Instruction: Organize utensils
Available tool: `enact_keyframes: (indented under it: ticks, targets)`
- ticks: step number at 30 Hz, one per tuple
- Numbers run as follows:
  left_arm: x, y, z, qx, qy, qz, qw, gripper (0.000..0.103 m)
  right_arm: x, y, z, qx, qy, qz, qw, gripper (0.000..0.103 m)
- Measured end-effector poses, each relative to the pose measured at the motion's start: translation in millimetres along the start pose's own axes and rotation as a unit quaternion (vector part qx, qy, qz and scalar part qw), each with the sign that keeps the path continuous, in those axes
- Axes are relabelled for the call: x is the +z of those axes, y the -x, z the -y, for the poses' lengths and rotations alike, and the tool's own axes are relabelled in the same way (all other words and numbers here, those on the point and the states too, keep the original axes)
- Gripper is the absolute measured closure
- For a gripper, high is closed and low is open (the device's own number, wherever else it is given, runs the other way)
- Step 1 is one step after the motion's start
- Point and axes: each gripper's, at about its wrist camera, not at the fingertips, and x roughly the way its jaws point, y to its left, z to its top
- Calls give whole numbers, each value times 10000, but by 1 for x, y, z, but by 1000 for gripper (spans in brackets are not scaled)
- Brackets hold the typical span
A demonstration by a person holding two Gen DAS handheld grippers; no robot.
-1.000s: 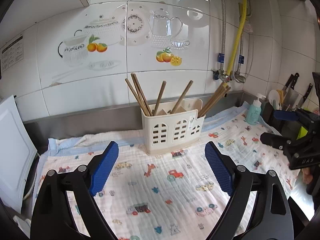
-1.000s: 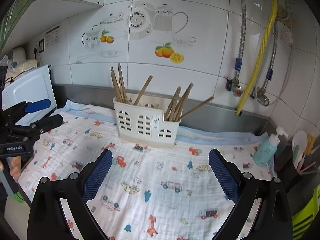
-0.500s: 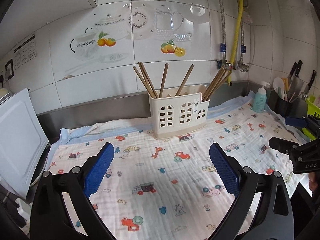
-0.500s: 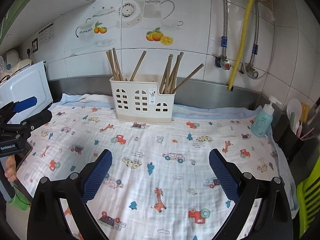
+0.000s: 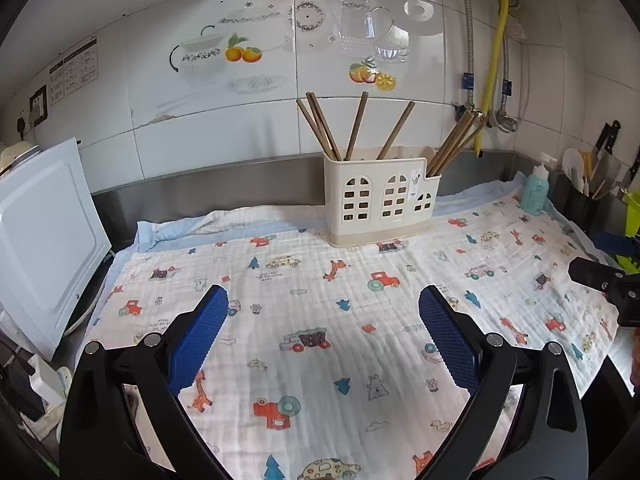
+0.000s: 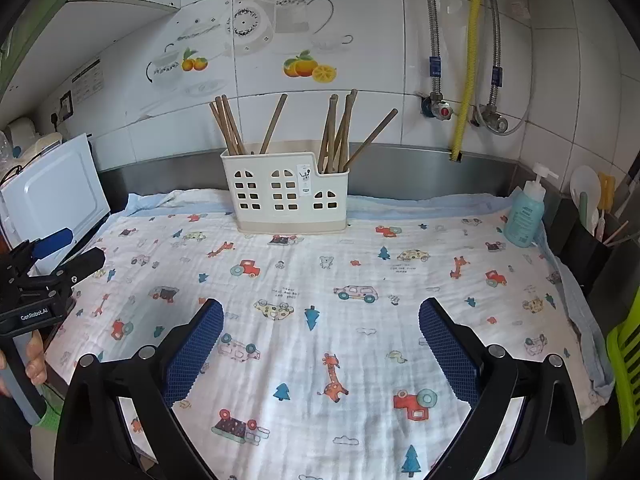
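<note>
Two clusters of wooden chopsticks (image 5: 352, 128) lean outward in the cream utensil caddy (image 5: 380, 200), centre of frame against the steel backsplash, sorted by compartment, apparently. Well below it over the printed cloth (image 5: 320, 300), the left gripper (image 5: 322, 320) has just been opening, nothing between its jaws. The right gripper (image 6: 320, 332) gapes wide too, empty-handed.

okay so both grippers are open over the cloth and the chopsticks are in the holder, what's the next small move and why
Probably ease the right gripper forward toward the chopsticks in the holder's right compartment. Both it and the left gripper are open and empty, well short of the holder, and the chopsticks sit split between compartments.
</note>
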Motion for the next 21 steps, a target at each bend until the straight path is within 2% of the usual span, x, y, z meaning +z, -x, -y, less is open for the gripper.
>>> enact_keyframes:
  ticks: [21]
  targets:
    - [-14,1,-6,-39,289,-132,9995,7,-2,8,3,55,-148,85,9998,7]
